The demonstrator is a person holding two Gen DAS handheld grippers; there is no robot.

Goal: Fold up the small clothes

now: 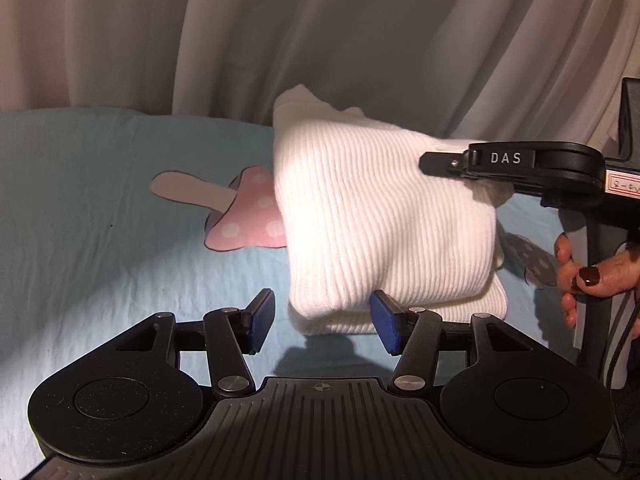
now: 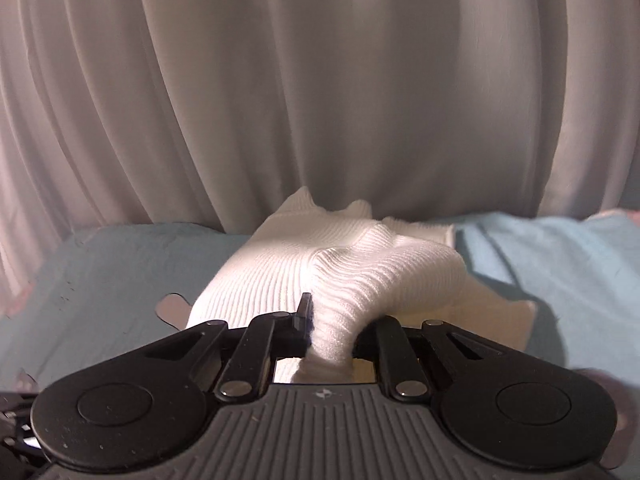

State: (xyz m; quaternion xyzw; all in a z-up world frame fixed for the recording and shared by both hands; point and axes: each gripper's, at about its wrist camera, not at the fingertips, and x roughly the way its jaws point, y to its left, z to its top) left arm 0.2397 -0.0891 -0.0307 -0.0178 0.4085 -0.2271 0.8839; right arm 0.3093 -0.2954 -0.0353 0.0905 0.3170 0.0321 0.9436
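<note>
A white ribbed knit garment [image 1: 360, 216] is folded over and held up at one edge above the light blue sheet [image 1: 100, 240]. My left gripper [image 1: 322, 322] is open and empty, its blue pads [image 1: 262, 320] just in front of the garment's lower edge, not touching it. My right gripper [image 2: 332, 332] is shut on a bunched fold of the white garment [image 2: 340, 280]. In the left wrist view the right gripper [image 1: 448, 166] comes in from the right, clamped on the garment's upper right edge.
The sheet carries a pink mushroom print [image 1: 248, 212], partly covered by the garment, and a grey one [image 1: 532, 260] at right. Pleated white curtains [image 2: 320, 80] hang close behind the surface. A hand with dark nails [image 1: 580, 276] grips the right gripper's handle.
</note>
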